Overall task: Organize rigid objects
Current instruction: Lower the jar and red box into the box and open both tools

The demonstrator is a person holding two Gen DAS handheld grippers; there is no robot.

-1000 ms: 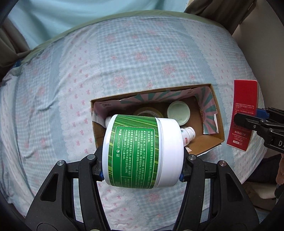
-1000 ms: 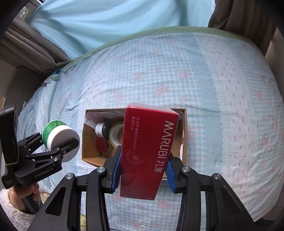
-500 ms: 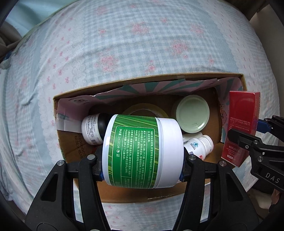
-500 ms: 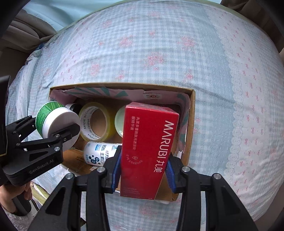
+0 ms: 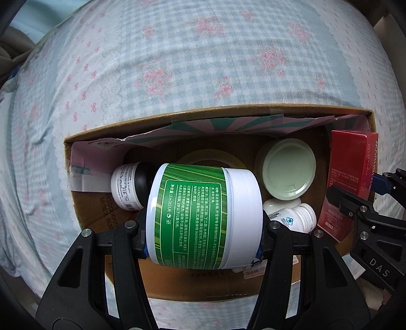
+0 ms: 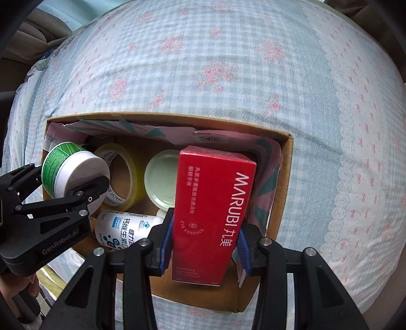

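Observation:
My left gripper point(image 5: 203, 238) is shut on a white jar with a green label point(image 5: 203, 218), held on its side over the left part of an open cardboard box point(image 5: 177, 119). The jar also shows in the right wrist view point(image 6: 73, 175). My right gripper point(image 6: 203, 251) is shut on a red MARUBI carton point(image 6: 213, 215), held upright over the right part of the box point(image 6: 284, 182). The carton also shows in the left wrist view point(image 5: 347, 182). Inside the box lie a tape roll point(image 6: 119, 172), a pale green lid point(image 6: 162, 180), a white bottle point(image 6: 124, 228) and a black-capped bottle point(image 5: 127, 185).
The box sits on a bed with a blue checked, pink-flowered cover point(image 6: 228, 63). The box's inner flaps point(image 5: 228, 127) have a pink and green pattern. Curtains point(image 6: 38, 20) hang behind the bed at the upper left.
Both grippers have come closer to the box and lower, so the box looks much larger. The jar and the red carton now hang over the box opening.

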